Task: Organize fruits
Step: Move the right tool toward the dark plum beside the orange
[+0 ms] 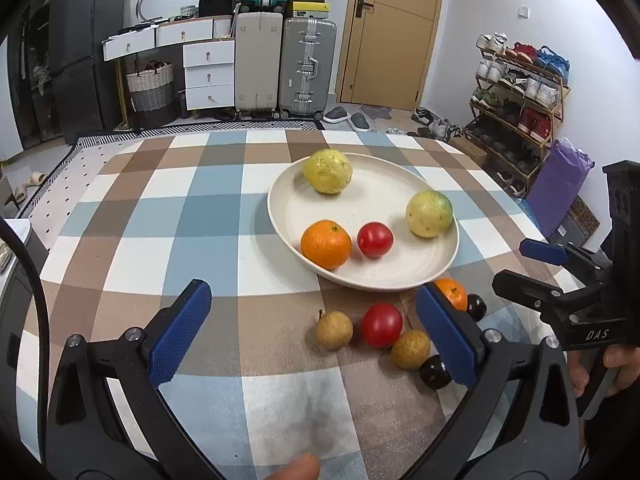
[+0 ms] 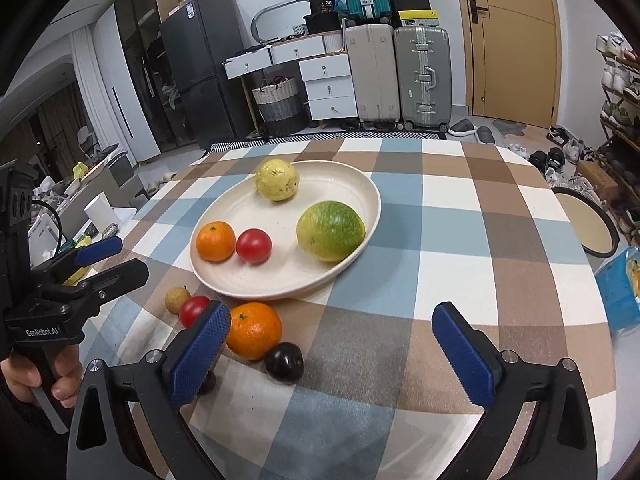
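A cream plate (image 1: 400,276) (image 2: 240,284) on the checked tablecloth holds two yellow-green fruits (image 1: 328,171) (image 1: 429,214), an orange (image 1: 326,244) and a tomato (image 1: 375,239). In front of the plate on the cloth lie a tomato (image 1: 382,325), two small brown fruits (image 1: 334,330) (image 1: 410,349), an orange (image 1: 454,292) (image 2: 254,330) and two dark plums (image 1: 434,372) (image 2: 284,361). My left gripper (image 1: 312,332) is open and empty, its fingers either side of the loose fruits. My right gripper (image 2: 332,350) is open and empty, just right of the loose orange and plum.
A round tray (image 2: 586,220) and a blue bag (image 2: 620,288) sit off the table's right edge. Suitcases (image 1: 284,64), drawers, a fridge and a shoe rack (image 1: 516,92) stand beyond the far edge. The right gripper (image 1: 560,272) shows at the right in the left wrist view.
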Demonstrator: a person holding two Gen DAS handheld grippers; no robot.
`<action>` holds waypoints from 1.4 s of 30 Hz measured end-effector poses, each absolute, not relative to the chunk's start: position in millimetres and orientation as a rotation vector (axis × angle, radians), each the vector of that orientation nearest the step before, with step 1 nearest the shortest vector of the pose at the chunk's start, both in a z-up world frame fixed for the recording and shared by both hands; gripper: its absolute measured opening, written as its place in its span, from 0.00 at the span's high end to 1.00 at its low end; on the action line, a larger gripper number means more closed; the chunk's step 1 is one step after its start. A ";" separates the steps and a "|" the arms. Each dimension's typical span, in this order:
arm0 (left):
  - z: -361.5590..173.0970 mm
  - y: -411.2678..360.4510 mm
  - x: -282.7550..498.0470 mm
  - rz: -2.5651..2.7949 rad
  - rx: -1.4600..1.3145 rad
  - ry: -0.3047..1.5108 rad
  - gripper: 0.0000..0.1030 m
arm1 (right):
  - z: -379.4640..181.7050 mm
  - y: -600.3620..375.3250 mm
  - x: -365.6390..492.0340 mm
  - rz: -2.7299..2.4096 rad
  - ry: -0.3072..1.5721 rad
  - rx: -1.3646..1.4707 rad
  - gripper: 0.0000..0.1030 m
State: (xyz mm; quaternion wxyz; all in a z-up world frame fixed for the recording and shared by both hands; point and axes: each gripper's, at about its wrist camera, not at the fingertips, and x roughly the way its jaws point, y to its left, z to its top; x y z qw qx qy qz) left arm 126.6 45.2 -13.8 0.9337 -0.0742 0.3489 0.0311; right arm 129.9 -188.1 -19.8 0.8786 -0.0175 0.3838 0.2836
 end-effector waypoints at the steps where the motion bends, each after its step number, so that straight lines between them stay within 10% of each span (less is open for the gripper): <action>1: -15.5 44.4 126.0 0.063 -0.149 0.718 0.01 | -21.4 -187.9 128.1 0.593 0.806 -0.045 0.00; 42: -46.0 34.9 128.4 0.010 -0.148 0.802 0.01 | -55.2 -156.2 121.4 0.599 0.913 -0.265 0.01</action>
